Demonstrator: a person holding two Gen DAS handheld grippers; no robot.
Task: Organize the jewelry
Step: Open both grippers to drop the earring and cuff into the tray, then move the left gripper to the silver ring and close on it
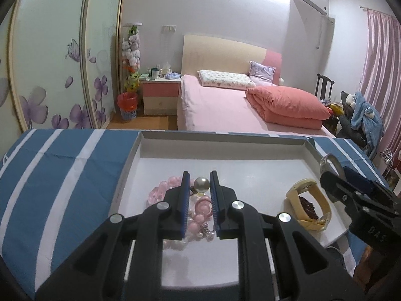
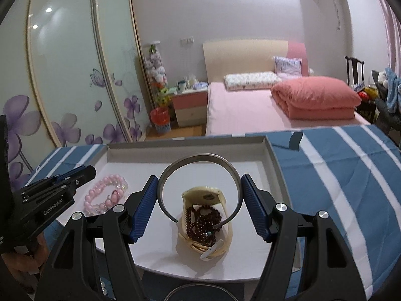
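Gently now, lowering silver bangle point(image 2: 200, 165) in wide right tongs point(image 2: 200, 202) into tray point(image 2: 272, 155); left tongs point(image 1: 199, 188) near-shut, seemingly empty.

My left wrist camera sits just behind its fingers and looks forward and downward, close above the left part of the white tray point(image 1: 250, 150). My right wrist camera looks the same way over the tray's right part. Both views share the tray, the striped cloth point(image 2: 338, 175) and the bed point(image 1: 225, 105) behind.
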